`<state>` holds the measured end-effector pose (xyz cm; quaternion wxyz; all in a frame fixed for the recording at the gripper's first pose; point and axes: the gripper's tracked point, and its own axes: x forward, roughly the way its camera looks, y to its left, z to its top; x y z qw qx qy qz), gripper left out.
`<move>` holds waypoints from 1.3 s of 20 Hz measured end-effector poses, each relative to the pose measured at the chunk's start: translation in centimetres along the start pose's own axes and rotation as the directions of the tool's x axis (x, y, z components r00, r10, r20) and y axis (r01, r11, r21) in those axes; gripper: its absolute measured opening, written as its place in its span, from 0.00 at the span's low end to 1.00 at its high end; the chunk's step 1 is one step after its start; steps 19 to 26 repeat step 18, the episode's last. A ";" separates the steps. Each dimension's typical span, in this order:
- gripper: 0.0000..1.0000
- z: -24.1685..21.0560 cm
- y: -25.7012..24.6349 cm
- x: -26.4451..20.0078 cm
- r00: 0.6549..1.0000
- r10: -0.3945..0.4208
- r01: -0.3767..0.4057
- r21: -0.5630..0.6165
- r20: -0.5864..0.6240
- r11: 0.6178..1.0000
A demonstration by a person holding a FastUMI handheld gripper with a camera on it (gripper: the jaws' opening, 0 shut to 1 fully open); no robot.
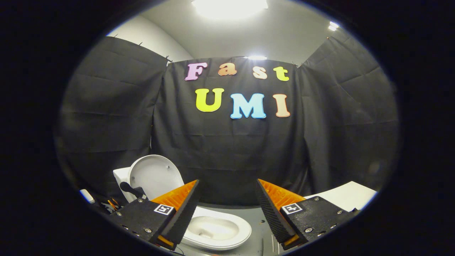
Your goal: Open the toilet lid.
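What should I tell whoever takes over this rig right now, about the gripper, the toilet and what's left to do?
Gripper: open, fingers spread wide, holding nothing, raised above the toilet and facing the booth's black cloth wall.
Toilet lid: already up, standing upright against the white tank behind it, beyond the left finger.
Toilet bowl: seat down and exposed, lying below and between the fingers, partly hidden by the left one.
Done: by the look of it, the lid is open.
Left: probably nothing but to check the lid stands on its own and draw the gripper away.
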<state>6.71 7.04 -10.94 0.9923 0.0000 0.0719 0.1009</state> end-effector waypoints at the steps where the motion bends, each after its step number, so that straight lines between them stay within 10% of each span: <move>1: 0.94 -0.3 0.1 -0.2 1.000 0.016 -0.016 -0.002 -0.002 1.000; 26: 0.94 1.6 -4.2 -4.4 0.999 -0.028 0.028 -0.033 0.021 0.999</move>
